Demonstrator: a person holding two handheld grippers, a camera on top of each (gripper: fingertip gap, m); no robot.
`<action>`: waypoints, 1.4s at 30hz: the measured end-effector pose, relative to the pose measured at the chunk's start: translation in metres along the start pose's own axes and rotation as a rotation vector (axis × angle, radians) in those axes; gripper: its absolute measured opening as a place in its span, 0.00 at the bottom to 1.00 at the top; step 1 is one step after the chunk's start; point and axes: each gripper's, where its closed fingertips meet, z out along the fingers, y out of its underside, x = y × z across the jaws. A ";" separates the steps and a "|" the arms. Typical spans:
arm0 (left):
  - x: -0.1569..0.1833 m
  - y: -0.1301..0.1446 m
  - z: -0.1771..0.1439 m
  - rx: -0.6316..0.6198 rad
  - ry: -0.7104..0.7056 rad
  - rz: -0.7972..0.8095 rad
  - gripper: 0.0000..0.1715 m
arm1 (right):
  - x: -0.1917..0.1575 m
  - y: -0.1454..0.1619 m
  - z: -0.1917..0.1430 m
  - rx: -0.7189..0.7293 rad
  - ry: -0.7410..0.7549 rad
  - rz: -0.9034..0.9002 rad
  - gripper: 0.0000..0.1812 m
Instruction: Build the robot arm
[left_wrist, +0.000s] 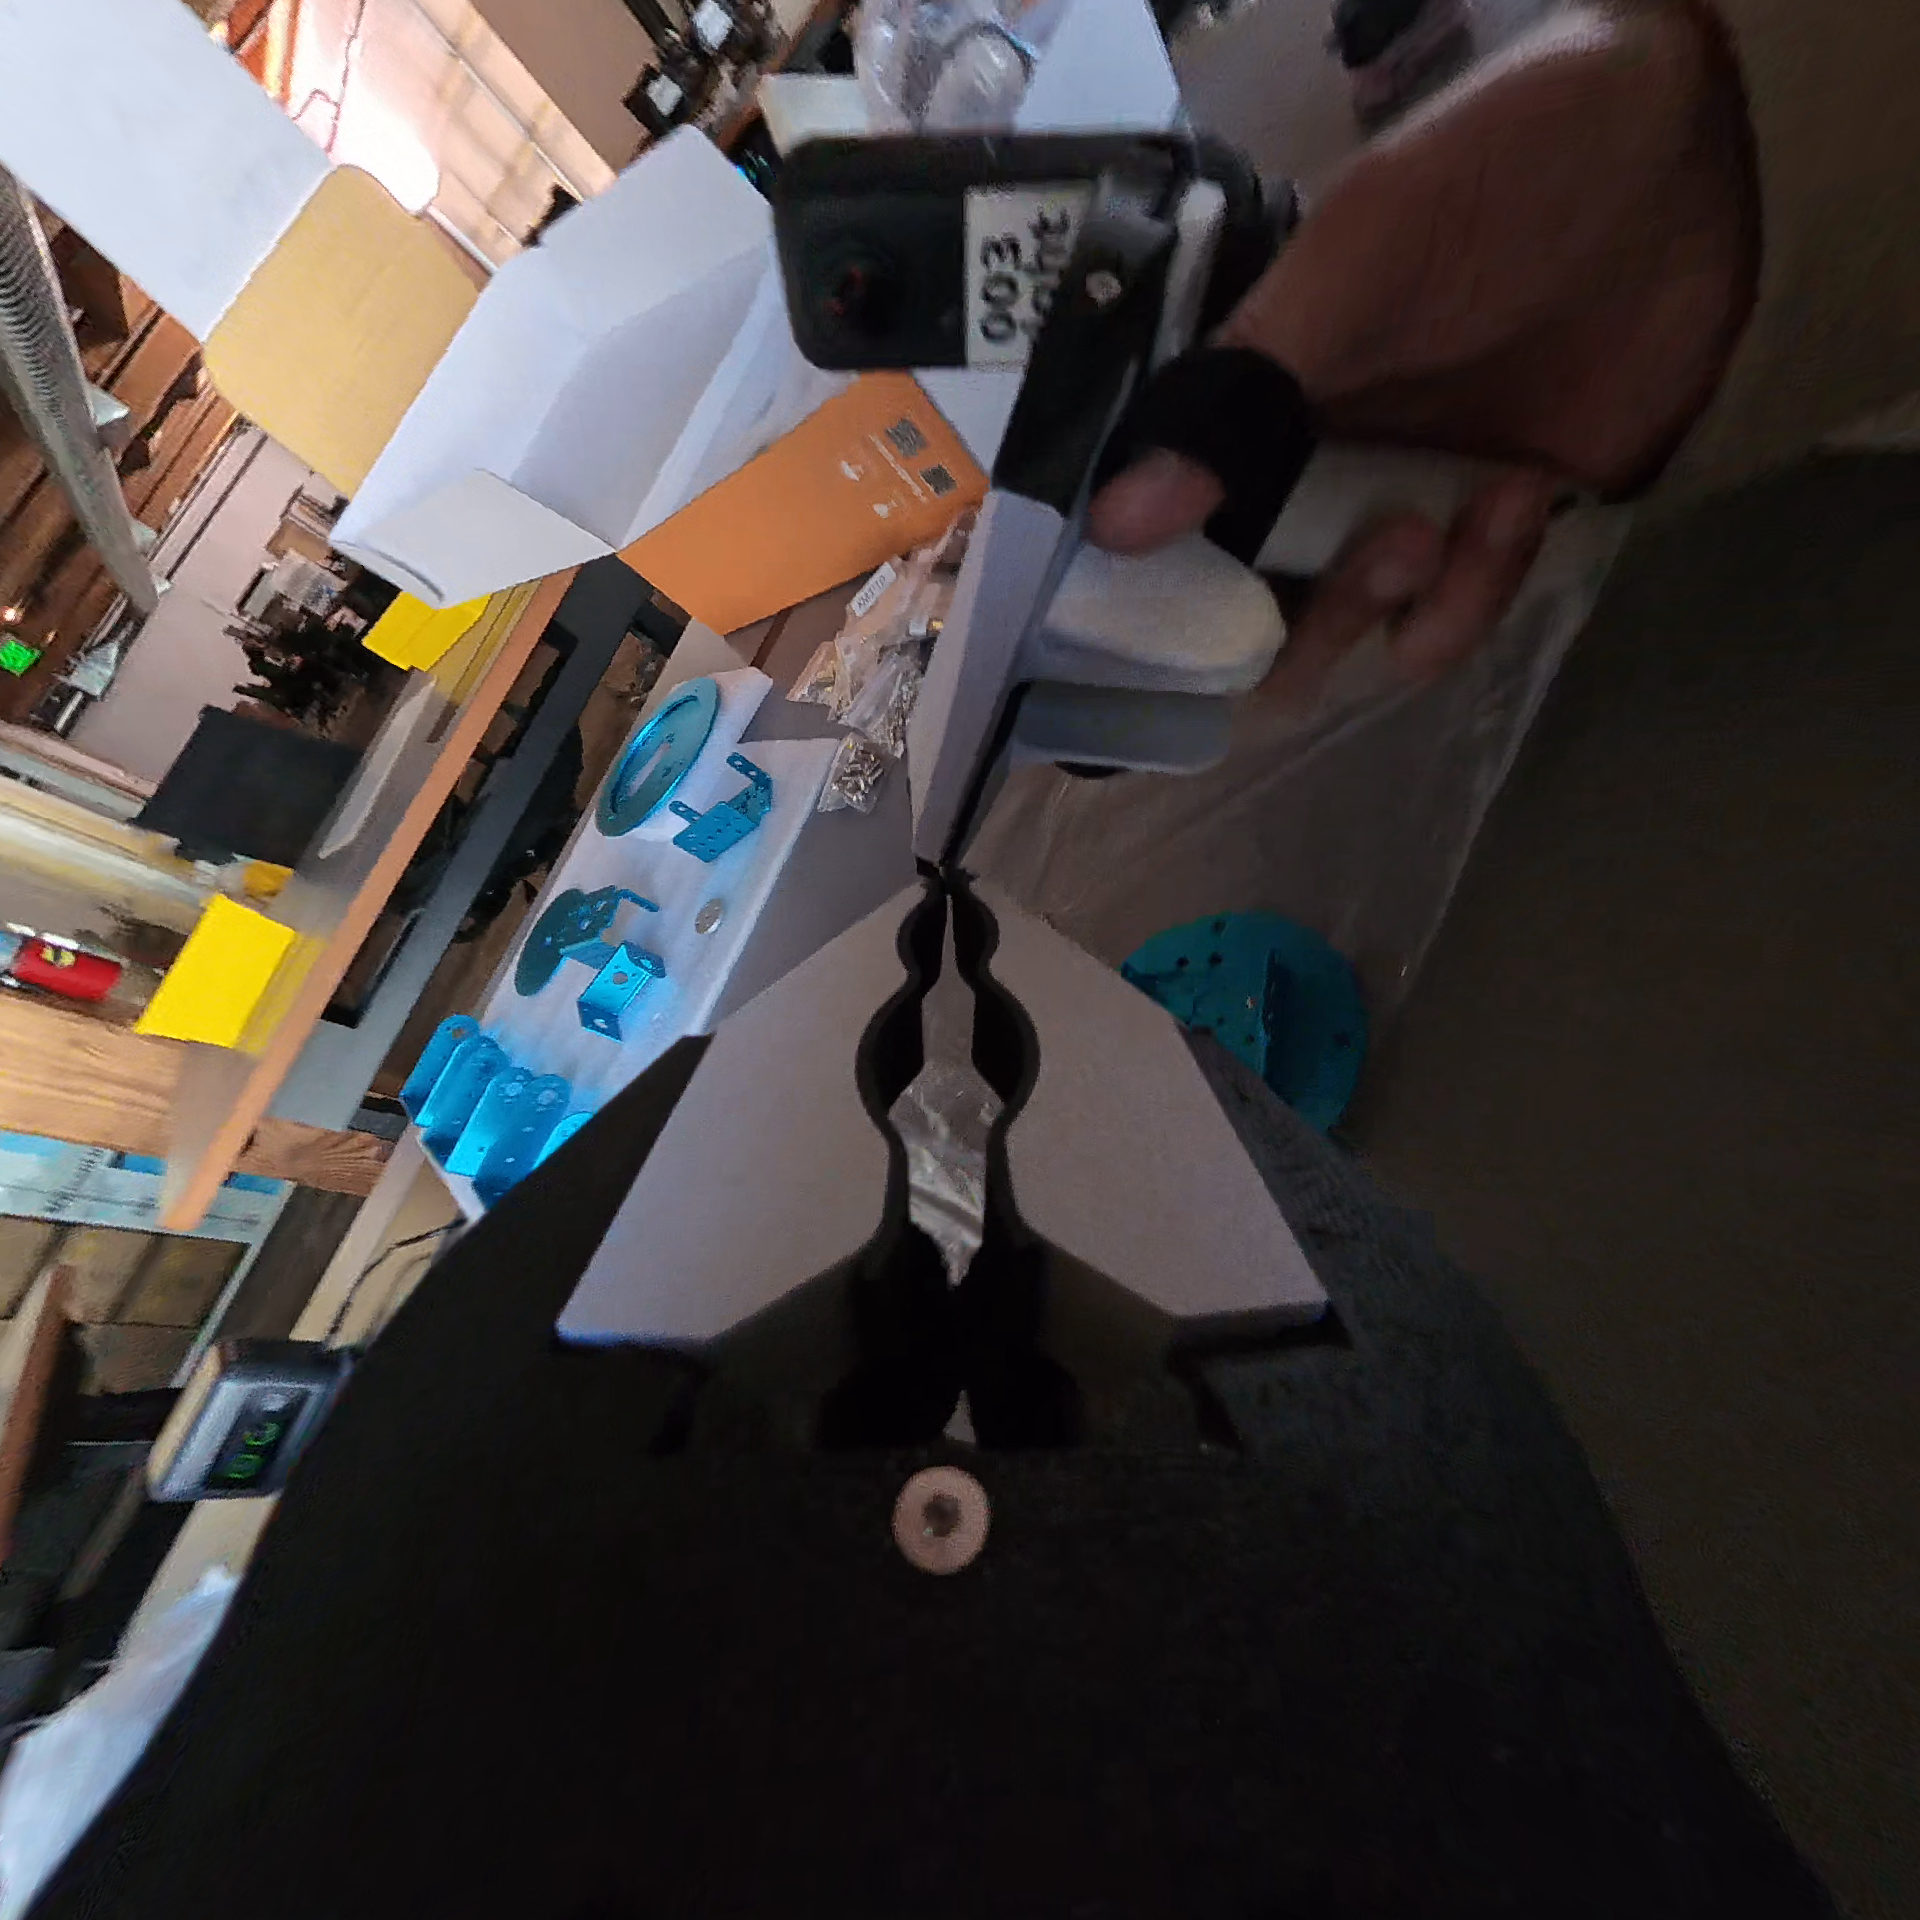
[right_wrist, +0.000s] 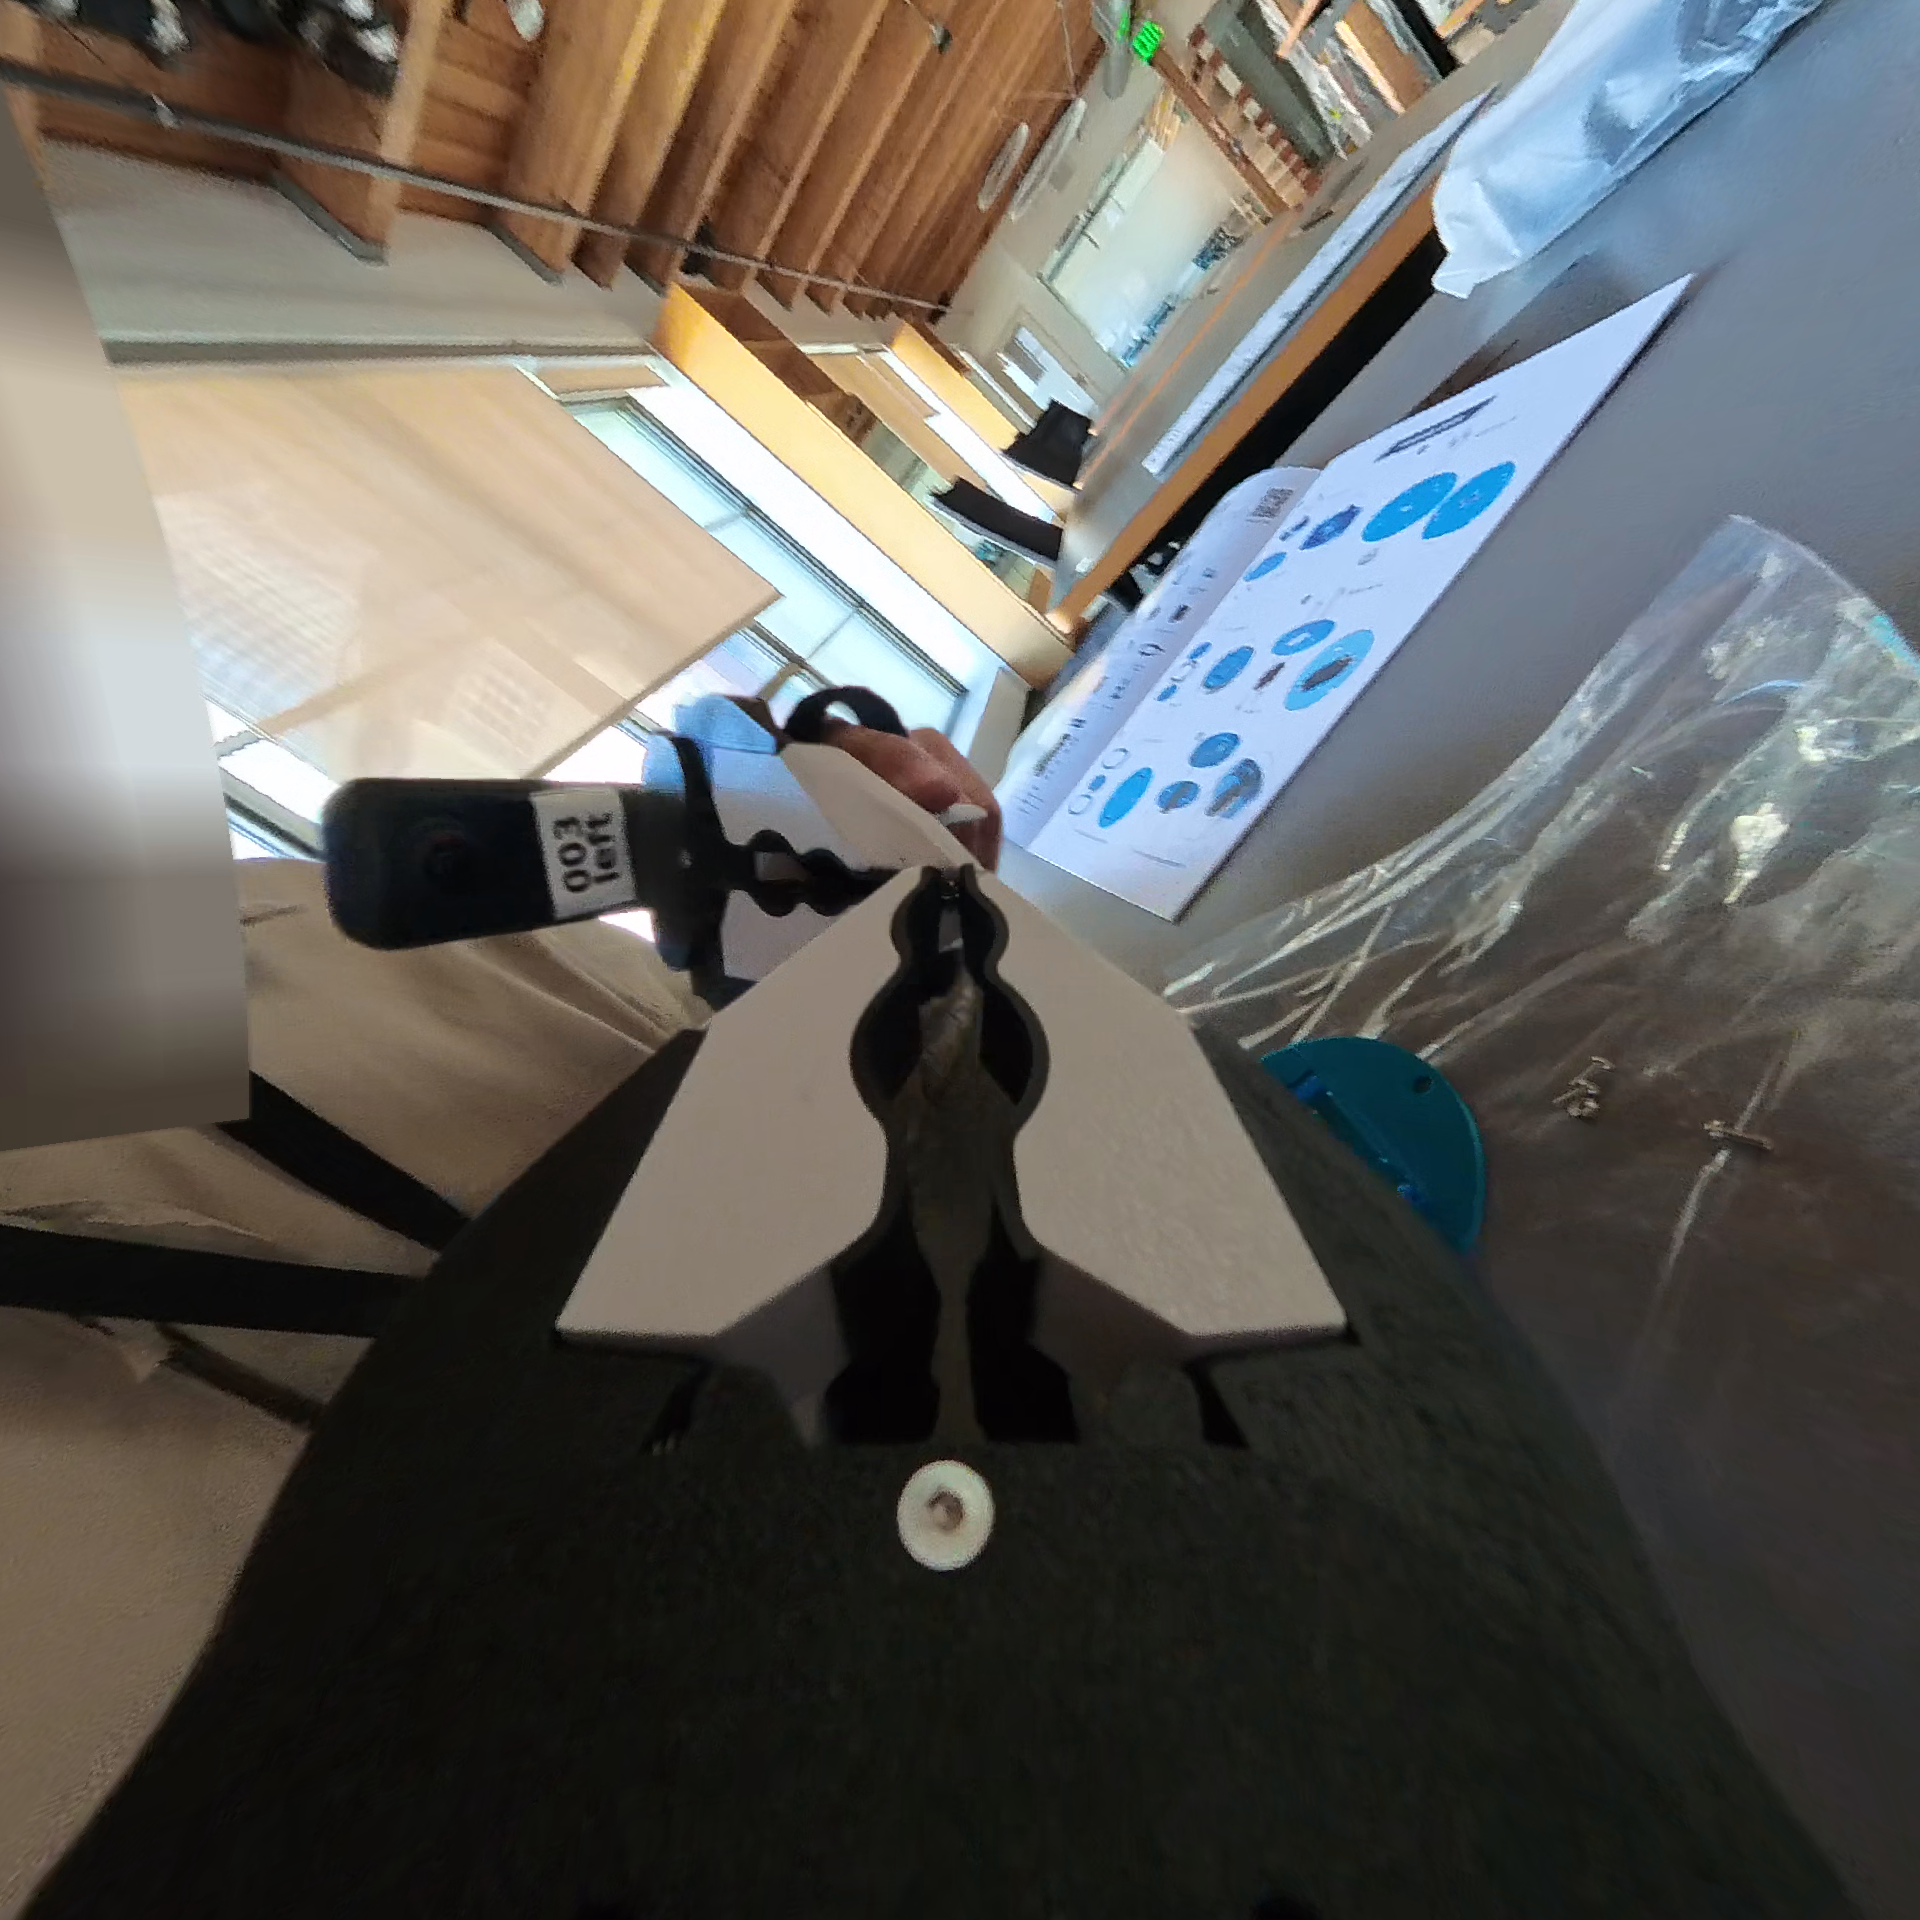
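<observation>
The left tool (left_wrist: 940, 883) is closed, and a small crumpled clear bag (left_wrist: 945, 1143) is pinched between its fingers, the bag's long axis lying along the fingers toward the tips. The right tool (right_wrist: 951, 883) is likewise shut on crumpled clear film, which is judged to be the same bag, though the join between the two grips is hidden. The two tools are set tip to tip, nose against nose, so that the bag lies straight ahead of each and is held equally by both, well above the worktop (right_wrist: 1766, 1455). Each tool is gripped by a hand: the right hand (left_wrist: 1455, 364) is seen beyond the left tool, the left hand (right_wrist: 925, 769) beyond the right. Just below the meeting tips a blue disc (left_wrist: 1247, 1008) is laid on the grey worktop, with a sheet of clear plastic (right_wrist: 1558, 883) and a few loose screws (right_wrist: 1584, 1091) beside it. Farther off, a white foam tray (left_wrist: 758, 831) of blue metal parts, small screw packets (left_wrist: 873, 675), a printed sheet (right_wrist: 1299, 644) and an open white box (left_wrist: 582, 416) are set out. Beyond, long tables, windows and a slatted wooden ceiling are seen.
</observation>
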 end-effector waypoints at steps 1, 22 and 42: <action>0.001 0.003 0.001 -0.019 0.010 0.034 0.00 | 0.003 0.001 0.000 -0.011 0.031 -0.026 0.01; 0.021 0.015 0.005 -0.055 0.079 0.145 0.00 | 0.015 0.020 -0.002 -0.234 0.318 -0.715 0.01; 0.039 0.020 0.001 -0.021 0.183 0.234 0.00 | 0.019 0.043 -0.005 -0.552 0.350 -1.025 0.04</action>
